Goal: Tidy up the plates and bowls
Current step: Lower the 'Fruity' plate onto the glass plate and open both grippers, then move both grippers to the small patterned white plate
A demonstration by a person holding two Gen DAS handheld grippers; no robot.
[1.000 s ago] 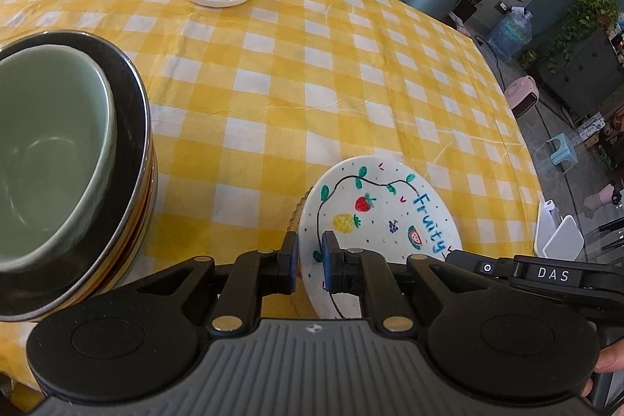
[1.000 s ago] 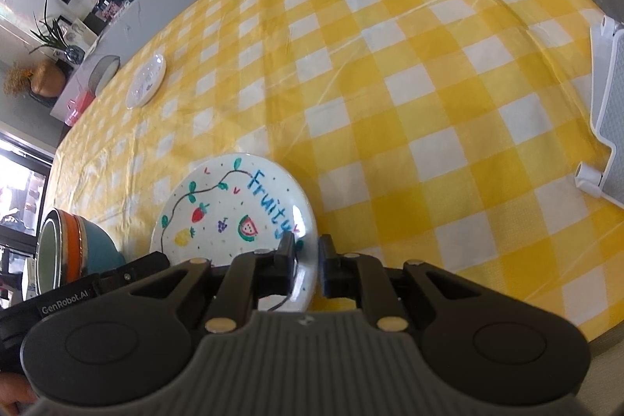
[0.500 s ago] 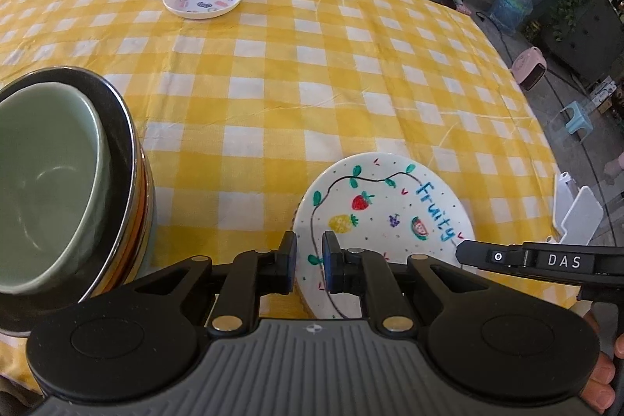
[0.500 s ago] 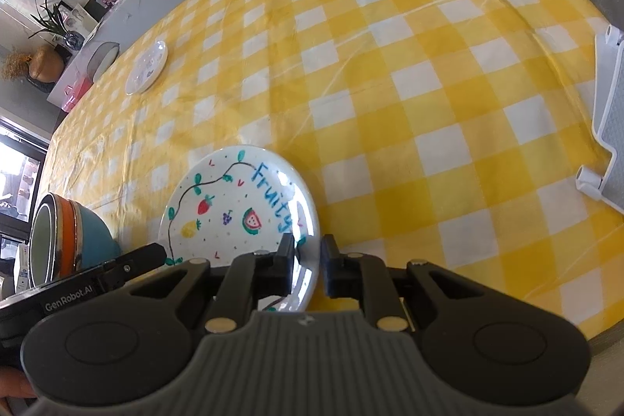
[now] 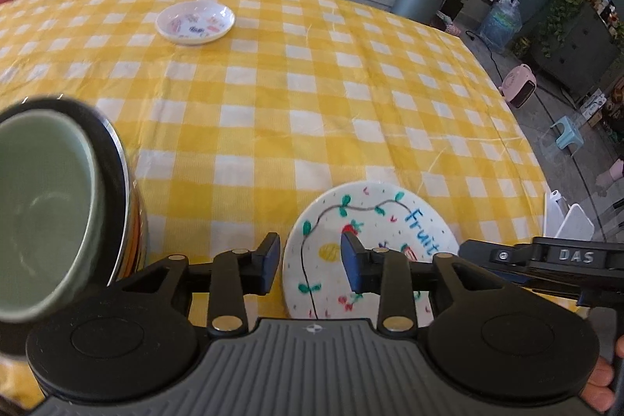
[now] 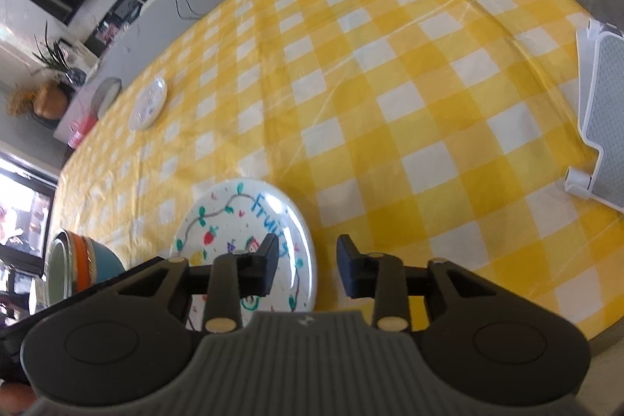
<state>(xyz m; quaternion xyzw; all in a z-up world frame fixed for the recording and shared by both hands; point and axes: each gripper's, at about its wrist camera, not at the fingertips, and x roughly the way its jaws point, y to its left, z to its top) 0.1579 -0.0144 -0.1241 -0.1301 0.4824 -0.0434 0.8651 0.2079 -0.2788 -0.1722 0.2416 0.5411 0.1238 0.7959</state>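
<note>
Flanking the fruit plate point(image 5: 390, 217): stacked bowls point(image 5: 58, 205), white stand point(image 6: 600, 127).

Wide bare tabletop point(image 5: 312, 96) ahead, open lane through the middle. Obstacles: bowl stack point(image 5: 58, 205) close on the near left, fruit plate point(image 5: 370, 221) right under both sets of fingers, small dish point(image 5: 195, 23) at the far side, white stand point(image 6: 600, 115) at the right edge.

Both handheld units alike: the left gripper point(image 5: 310, 262) and right gripper point(image 6: 306, 264) have matte black linkage arms with brass-coloured pivot pins, dark blue finger pads point(image 5: 269, 260), round black discs flanking a ribbed grey body, and one arm lettered "DAS".
</note>
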